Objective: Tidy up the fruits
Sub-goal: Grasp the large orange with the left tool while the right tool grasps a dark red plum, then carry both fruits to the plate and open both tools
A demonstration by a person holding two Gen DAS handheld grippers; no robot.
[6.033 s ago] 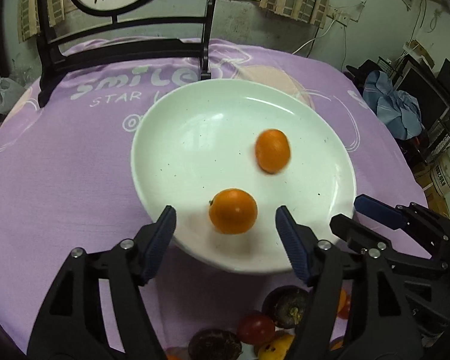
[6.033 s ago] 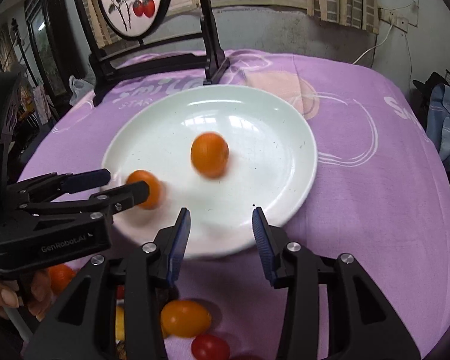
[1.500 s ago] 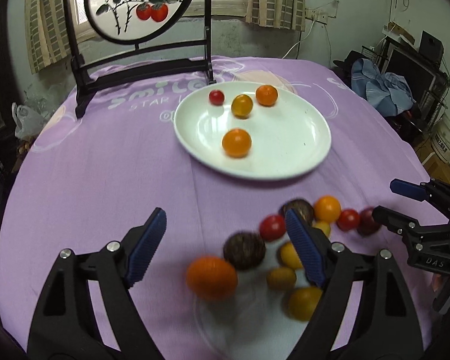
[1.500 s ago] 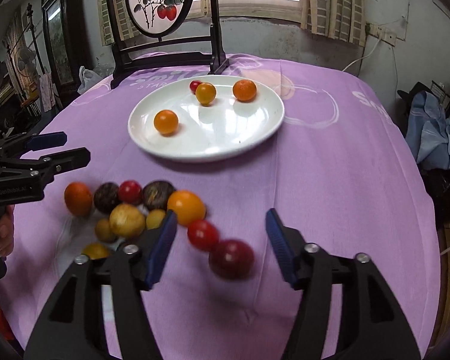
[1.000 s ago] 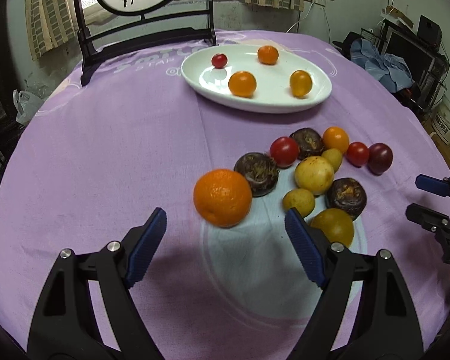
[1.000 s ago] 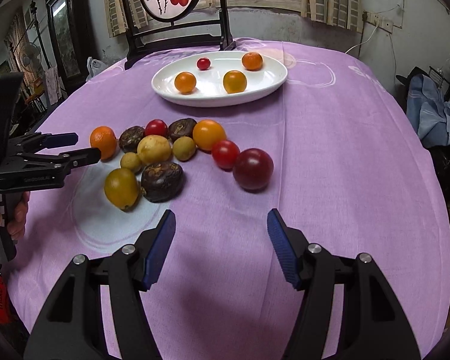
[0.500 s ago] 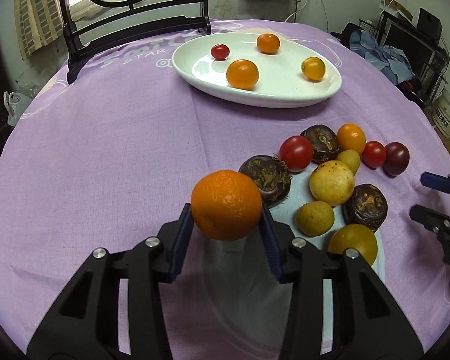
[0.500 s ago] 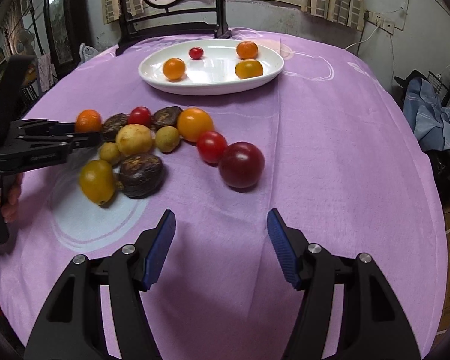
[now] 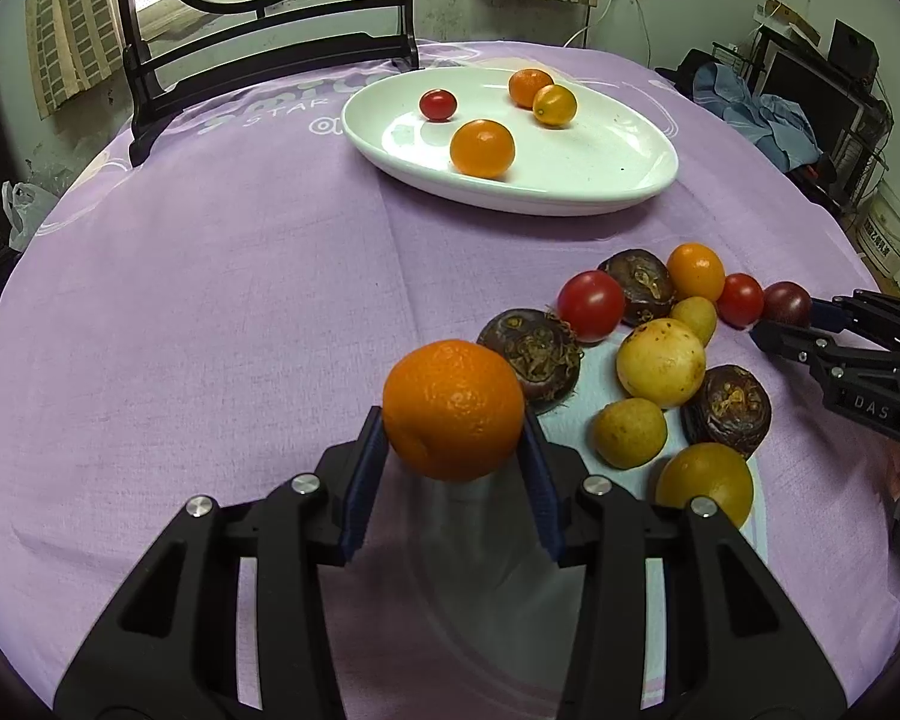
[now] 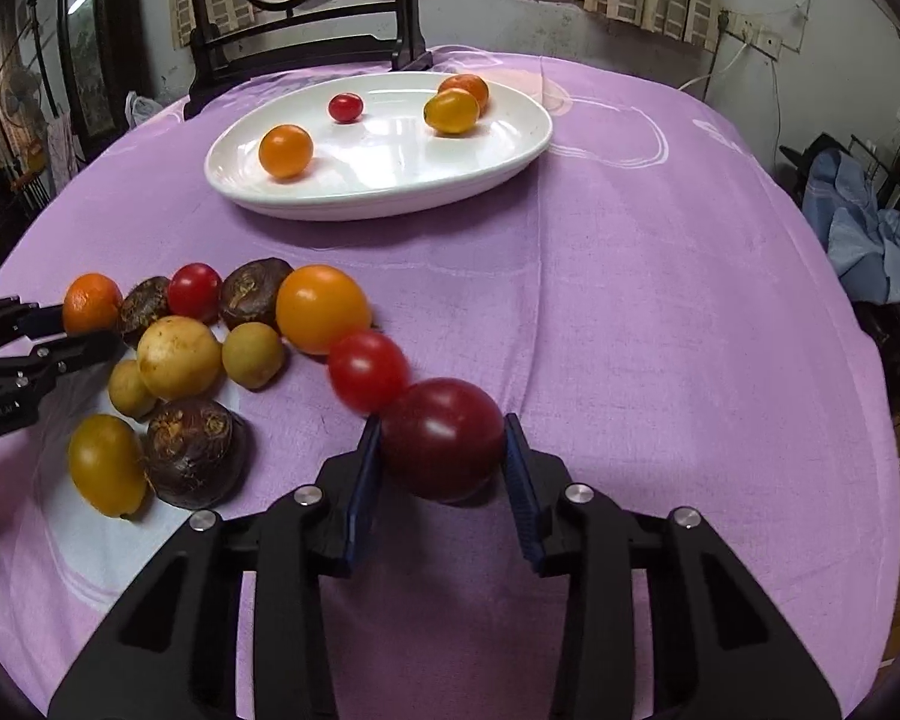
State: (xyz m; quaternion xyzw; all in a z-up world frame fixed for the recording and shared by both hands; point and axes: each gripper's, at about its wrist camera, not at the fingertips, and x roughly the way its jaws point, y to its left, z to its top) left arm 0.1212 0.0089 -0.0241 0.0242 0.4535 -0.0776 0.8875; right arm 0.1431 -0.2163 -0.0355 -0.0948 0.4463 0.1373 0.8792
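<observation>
We had four small fruits on the white plate (image 10: 528,138), at the far side of the surface (image 10: 660,312). About a dozen more lay clustered on the purple cloth nearer us, so we judged most of the sorting undone. Our left tool (image 9: 453,456) was clamped on an orange (image 9: 453,411); our right tool (image 10: 442,462) was clamped on a dark red tomato (image 10: 442,438). Open cloth lay between cluster and plate, and the plate had bare room; the surface's edges stayed well off.
</observation>
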